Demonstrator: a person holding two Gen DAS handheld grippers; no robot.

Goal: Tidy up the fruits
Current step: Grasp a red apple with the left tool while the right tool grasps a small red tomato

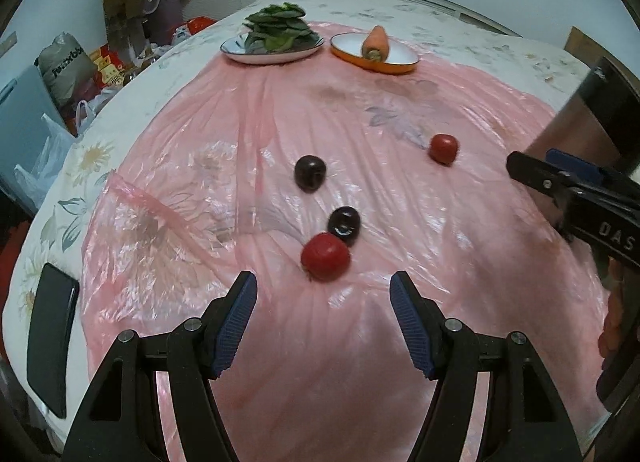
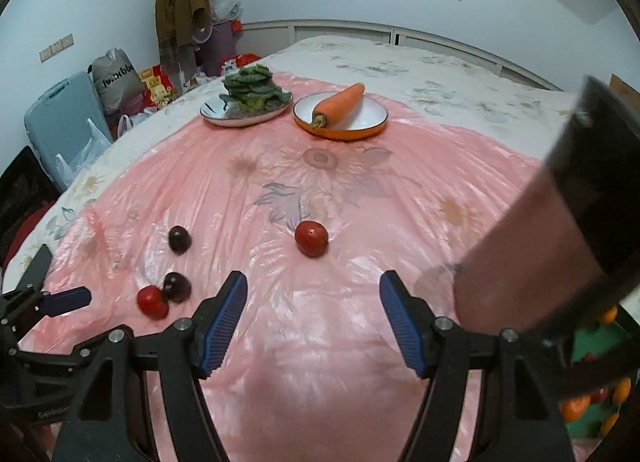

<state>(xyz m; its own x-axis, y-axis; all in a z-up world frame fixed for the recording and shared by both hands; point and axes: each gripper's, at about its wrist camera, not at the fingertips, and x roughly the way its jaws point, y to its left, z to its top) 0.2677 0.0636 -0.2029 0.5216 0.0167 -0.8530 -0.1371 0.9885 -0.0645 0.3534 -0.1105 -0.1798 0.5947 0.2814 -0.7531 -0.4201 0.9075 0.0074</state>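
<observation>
On a pink plastic sheet [image 1: 280, 121] lie two red tomatoes and two dark plums. The near tomato [image 1: 325, 256] touches one plum [image 1: 344, 225]; the other plum [image 1: 310, 172] and the far tomato [image 1: 443, 148] lie apart. My left gripper [image 1: 323, 294] is open just short of the near tomato, nothing between its fingers. My right gripper [image 2: 313, 294] is open above the sheet, the far tomato [image 2: 311, 238] a little ahead of it. The right wrist view shows the near tomato [image 2: 152, 302] and plum [image 2: 177, 286] at its left.
At the back stand a white plate of greens [image 1: 272, 53] and an orange-rimmed bowl [image 1: 376, 57] with a carrot [image 1: 375, 42]. A dark phone [image 1: 50, 338] lies at the bed's left edge. A person's forearm [image 2: 532, 262] crosses the right. Bags and clutter [image 2: 116, 81] sit left of the bed.
</observation>
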